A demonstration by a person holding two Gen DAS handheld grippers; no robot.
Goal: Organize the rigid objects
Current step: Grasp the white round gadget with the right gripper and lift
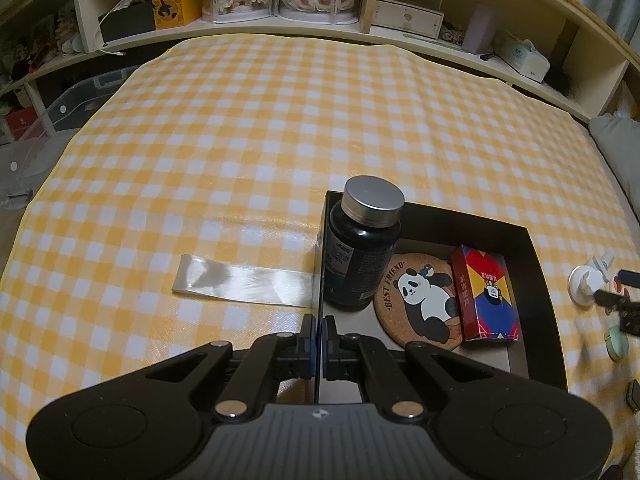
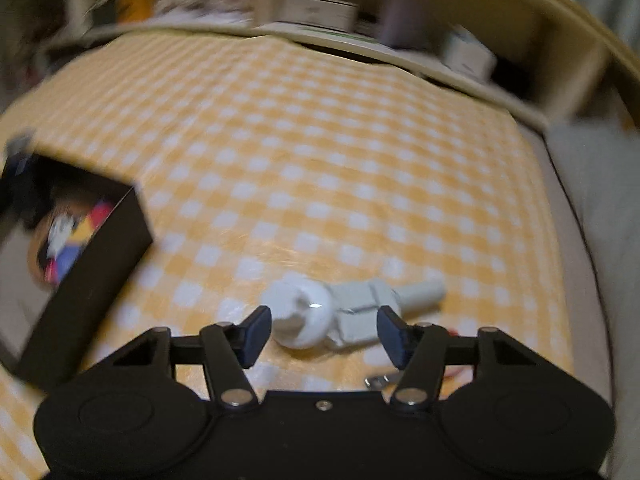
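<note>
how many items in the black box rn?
3 in the black box: dark bottle standing at its left wall, panda coaster flat mid-floor, red card pack on the right, overlapping the coaster. Near floor is partly hidden by the left gripper.

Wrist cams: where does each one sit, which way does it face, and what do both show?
Left wrist: sits on the left hand-held gripper, facing forward and down; its jaws are shut on the near wall of the black box holding a bottle, coaster and card pack.
Right wrist: sits on the right hand-held gripper, facing forward and down; open fingers flank a white plastic piece.
Shared: the box, white piece, checked cloth and shelves.
</note>
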